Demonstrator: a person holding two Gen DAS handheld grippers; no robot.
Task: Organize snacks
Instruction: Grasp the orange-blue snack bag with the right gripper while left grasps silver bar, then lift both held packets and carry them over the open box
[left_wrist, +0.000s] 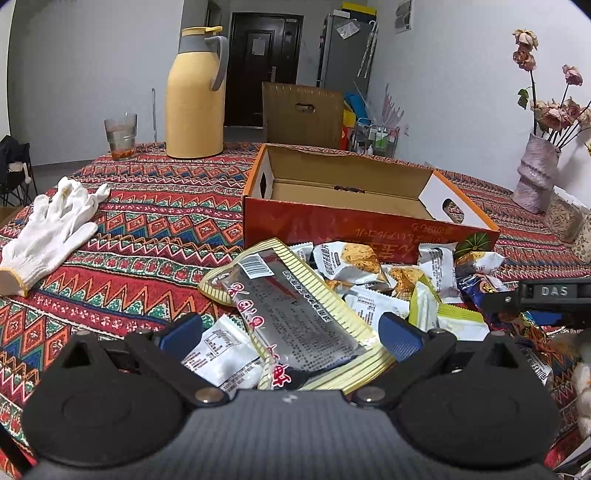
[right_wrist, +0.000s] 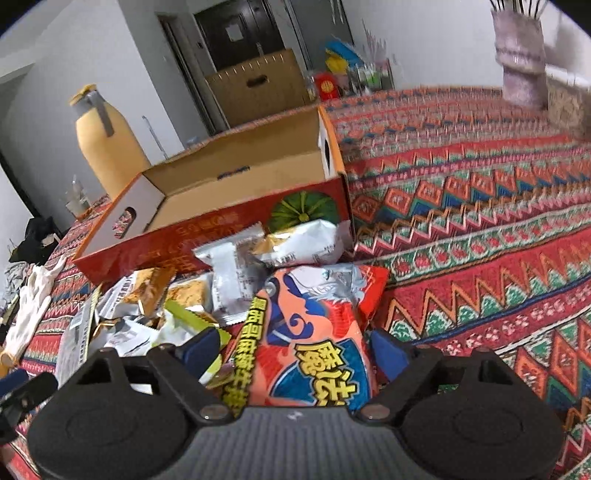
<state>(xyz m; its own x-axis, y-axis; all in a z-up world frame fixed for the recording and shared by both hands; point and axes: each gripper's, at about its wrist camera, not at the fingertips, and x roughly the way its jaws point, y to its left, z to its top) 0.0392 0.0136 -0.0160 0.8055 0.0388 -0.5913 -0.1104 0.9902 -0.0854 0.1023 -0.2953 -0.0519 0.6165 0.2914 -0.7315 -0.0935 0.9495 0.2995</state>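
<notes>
A pile of snack packets (left_wrist: 388, 280) lies on the patterned tablecloth in front of an open orange cardboard box (left_wrist: 354, 192), which looks empty inside. My left gripper (left_wrist: 291, 332) is open, its blue pads either side of a long silver and yellow-striped packet (left_wrist: 295, 310) lying on the pile. My right gripper (right_wrist: 295, 347) is open, its pads flanking an orange and blue snack bag (right_wrist: 314, 332); contact is not clear. The box (right_wrist: 221, 184) and the pile (right_wrist: 236, 266) also show in the right wrist view. The right gripper shows at the left view's right edge (left_wrist: 539, 299).
A yellow thermos jug (left_wrist: 195, 96) and a glass (left_wrist: 121, 134) stand at the table's far side. White work gloves (left_wrist: 51, 225) lie at left. A vase of dried roses (left_wrist: 537, 173) stands at far right. A brown carton (left_wrist: 301, 114) stands behind the table.
</notes>
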